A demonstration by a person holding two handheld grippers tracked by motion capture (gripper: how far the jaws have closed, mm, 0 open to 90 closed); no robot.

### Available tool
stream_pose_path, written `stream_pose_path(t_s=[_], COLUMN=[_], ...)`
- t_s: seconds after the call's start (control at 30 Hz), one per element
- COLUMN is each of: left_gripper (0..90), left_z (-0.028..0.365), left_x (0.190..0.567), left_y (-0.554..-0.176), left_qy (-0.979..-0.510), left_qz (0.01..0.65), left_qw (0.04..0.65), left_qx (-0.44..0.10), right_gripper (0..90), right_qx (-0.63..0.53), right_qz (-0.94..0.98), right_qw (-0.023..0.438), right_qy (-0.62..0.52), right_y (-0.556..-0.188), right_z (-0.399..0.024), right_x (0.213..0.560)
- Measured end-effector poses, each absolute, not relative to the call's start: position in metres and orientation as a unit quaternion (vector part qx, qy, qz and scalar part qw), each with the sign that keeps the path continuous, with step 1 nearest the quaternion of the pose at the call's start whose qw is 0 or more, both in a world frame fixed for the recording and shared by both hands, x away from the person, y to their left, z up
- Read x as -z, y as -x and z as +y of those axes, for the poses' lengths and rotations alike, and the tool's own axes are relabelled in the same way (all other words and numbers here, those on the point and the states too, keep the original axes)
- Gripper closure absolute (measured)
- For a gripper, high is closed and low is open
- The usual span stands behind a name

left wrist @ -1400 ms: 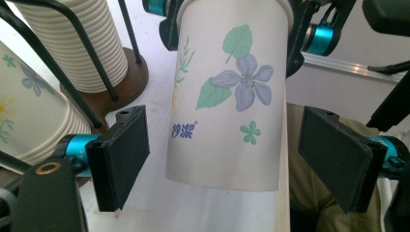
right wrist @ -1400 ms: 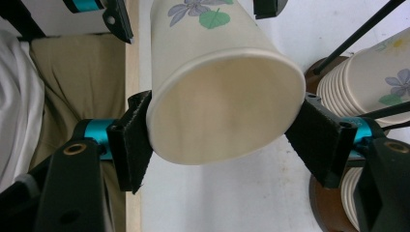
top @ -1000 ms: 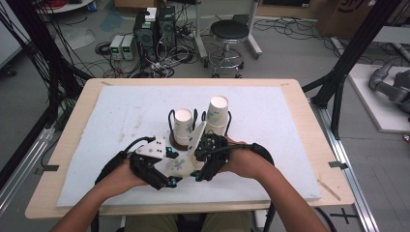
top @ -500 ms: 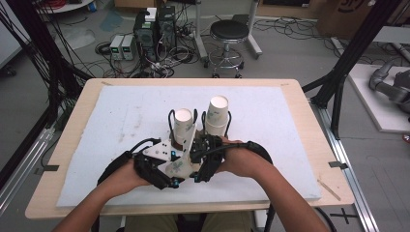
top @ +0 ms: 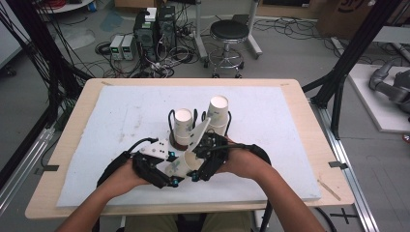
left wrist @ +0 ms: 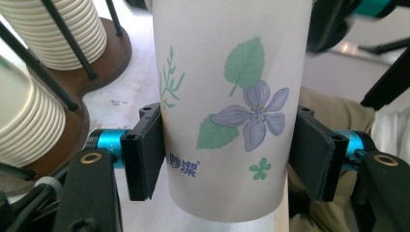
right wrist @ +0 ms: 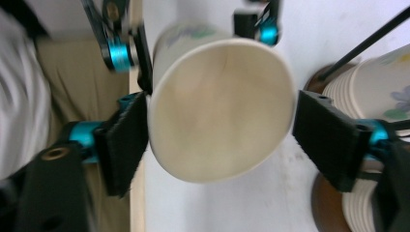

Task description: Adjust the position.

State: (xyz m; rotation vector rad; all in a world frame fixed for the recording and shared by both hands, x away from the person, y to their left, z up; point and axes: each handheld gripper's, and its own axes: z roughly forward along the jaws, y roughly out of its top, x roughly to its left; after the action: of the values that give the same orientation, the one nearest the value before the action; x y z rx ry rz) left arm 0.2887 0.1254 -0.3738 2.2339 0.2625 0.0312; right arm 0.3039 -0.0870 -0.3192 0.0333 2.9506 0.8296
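A pale wooden worktop (top: 309,116) is carrying a white, slightly rough foam sheet (top: 270,125) that is covering most of its top. Two bare forearms are coming in from the near edge, bent inward so the hands are meeting near the middle of the near side. The left gripper (top: 186,166) is lying low and angled to the right; the right gripper (top: 196,169) is pointing left toward it, wrist turned in.

Just beyond the hands, two tall stacks of ribbed paper cups (top: 183,126) are standing in a dark wooden holder (left wrist: 109,53) with thin black wire uprights, the right stack (top: 218,113) leaning slightly.

Between the grippers, a single paper cup (left wrist: 227,111), smooth and white, tapered, printed with green leaves and a violet flower, is being held near the near edge. The left gripper's flat black fingers (left wrist: 145,150) are pressing on both sides of its wall, clamping it. In the right gripper view the cup's round mouth (right wrist: 220,104) is facing the camera; the right gripper's fingers (right wrist: 329,135) have just been opening, the right-hand one standing clear of the rim, so they are loose around it
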Motion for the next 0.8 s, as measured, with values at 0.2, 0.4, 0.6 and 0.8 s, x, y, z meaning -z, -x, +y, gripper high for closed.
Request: stream_pose_path(t_s=[0.2,0.4,0.6,0.8], left_gripper=[33.6,33.1,32.3,32.1], left_z=[0.142,0.165,0.186,0.203], left_x=[0.385,0.394,0.402,0.405], left_y=[-0.291,-0.294,-0.294,-0.291], left_qy=[-0.868,-0.824,-0.785,-0.76], left_qz=[0.142,0.187,0.218,0.233], left_qw=[0.476,0.535,0.578,0.601], left_qx=[-0.01,-0.023,-0.049,-0.08], right_gripper=[21.1,21.1,21.1,21.2], right_qx=[-0.382,-0.435,-0.455,-0.468], right_qz=[0.921,0.89,0.872,0.855], right_qw=[0.014,0.021,0.055,0.085], right_qy=[-0.075,-0.133,-0.171,-0.207], right_y=[-0.311,-0.311,-0.306,-0.303], right_z=[-0.117,-0.15,-0.175,-0.196], right_x=[0.325,0.337,0.346,0.361])
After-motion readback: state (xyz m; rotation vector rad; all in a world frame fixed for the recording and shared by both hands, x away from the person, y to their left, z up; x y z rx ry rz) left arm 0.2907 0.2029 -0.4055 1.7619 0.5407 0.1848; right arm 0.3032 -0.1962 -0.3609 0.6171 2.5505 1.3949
